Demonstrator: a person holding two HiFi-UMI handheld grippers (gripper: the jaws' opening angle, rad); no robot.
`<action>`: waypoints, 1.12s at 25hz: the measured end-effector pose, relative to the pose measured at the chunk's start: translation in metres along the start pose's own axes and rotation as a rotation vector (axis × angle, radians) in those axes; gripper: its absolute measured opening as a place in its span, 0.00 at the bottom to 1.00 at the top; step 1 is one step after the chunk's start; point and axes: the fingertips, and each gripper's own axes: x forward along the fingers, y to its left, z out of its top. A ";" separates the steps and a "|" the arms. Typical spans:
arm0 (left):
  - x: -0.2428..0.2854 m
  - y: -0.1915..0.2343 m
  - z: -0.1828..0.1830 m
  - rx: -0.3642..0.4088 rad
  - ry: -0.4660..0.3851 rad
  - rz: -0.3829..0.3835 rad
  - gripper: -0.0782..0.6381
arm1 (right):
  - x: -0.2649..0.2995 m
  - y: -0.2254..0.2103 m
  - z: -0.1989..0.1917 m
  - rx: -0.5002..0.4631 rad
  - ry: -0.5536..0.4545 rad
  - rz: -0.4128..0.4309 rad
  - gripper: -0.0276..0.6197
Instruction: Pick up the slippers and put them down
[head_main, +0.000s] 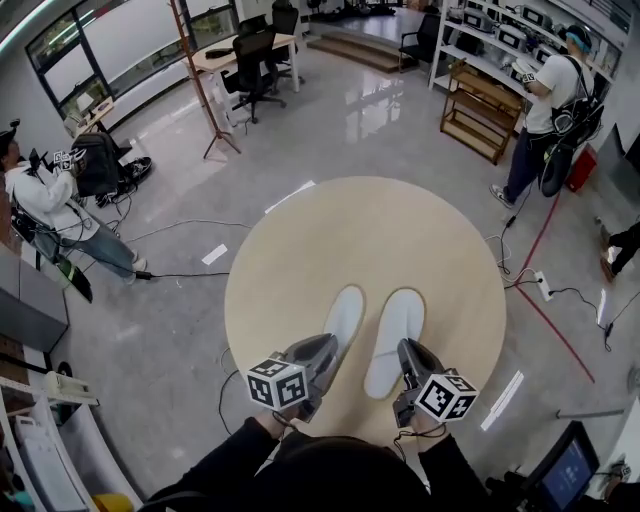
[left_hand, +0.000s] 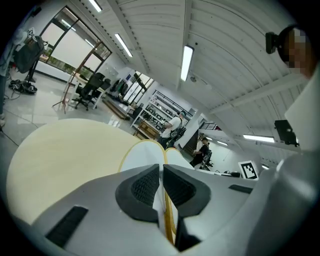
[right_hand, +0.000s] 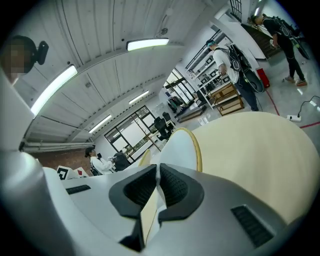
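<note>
Round table (head_main: 350, 230); left hand-held gripper (head_main: 328, 347), right hand-held gripper (head_main: 408, 351) pinch white slippers (head_main: 345, 312).

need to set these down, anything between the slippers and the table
Nothing visible does. The left tongs hold the left slipper, the right tongs the right slipper, and no other thing lies on the round table.

I am wearing black sleeves (head_main: 222, 468); my grey left gripper (head_main: 328, 347) and right gripper (head_main: 409, 350) are each carrying a black-and-white marker cube (head_main: 277, 384).
</note>
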 end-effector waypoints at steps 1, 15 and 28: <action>0.000 -0.004 0.001 -0.004 -0.010 -0.006 0.17 | -0.002 0.000 0.001 -0.001 -0.001 0.003 0.09; -0.021 0.025 0.004 -0.068 -0.084 0.062 0.17 | 0.028 0.030 -0.014 -0.028 0.066 0.082 0.09; -0.106 0.181 0.032 -0.133 -0.157 0.338 0.17 | 0.158 0.115 -0.074 -0.060 0.249 0.194 0.09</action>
